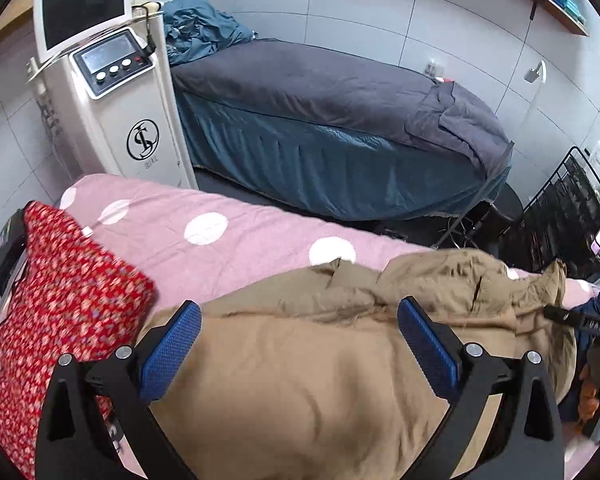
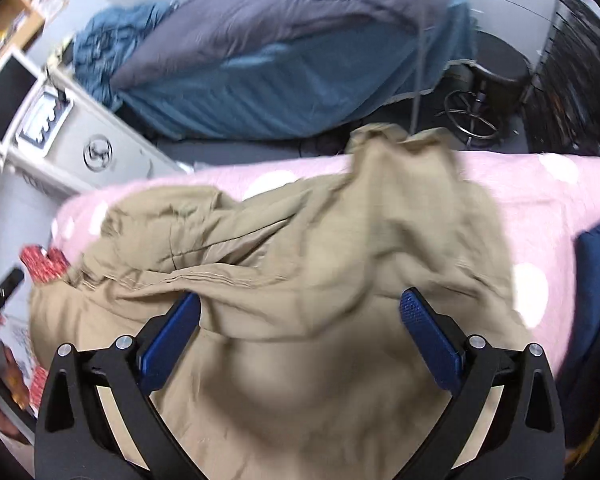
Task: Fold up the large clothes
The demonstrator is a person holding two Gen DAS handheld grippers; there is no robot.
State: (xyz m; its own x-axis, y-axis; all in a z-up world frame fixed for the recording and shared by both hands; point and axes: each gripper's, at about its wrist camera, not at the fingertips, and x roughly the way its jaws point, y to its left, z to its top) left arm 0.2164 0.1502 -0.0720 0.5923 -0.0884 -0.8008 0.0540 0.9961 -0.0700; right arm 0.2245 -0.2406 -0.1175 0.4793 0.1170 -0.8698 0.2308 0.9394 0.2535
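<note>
A large tan garment (image 1: 320,344) lies crumpled on a pink bed with white dots (image 1: 220,236). My left gripper (image 1: 300,312) is open, its blue pads (image 1: 172,344) spread wide just above the garment's flatter near part. In the right wrist view the same tan garment (image 2: 300,280) is bunched in folds on the pink bed (image 2: 540,200). My right gripper (image 2: 300,308) is open over it, with a fold of cloth lying against the left pad (image 2: 172,336). The right gripper's tip also shows at the right edge of the left wrist view (image 1: 572,320).
A red floral cloth (image 1: 60,300) lies on the bed's left end. A dark blue garment (image 2: 596,272) lies at the right. Beyond the bed stand a white machine with a screen (image 1: 112,92), a grey-and-teal covered couch (image 1: 340,120), a black stool (image 2: 500,76) and a black wire rack (image 1: 572,208).
</note>
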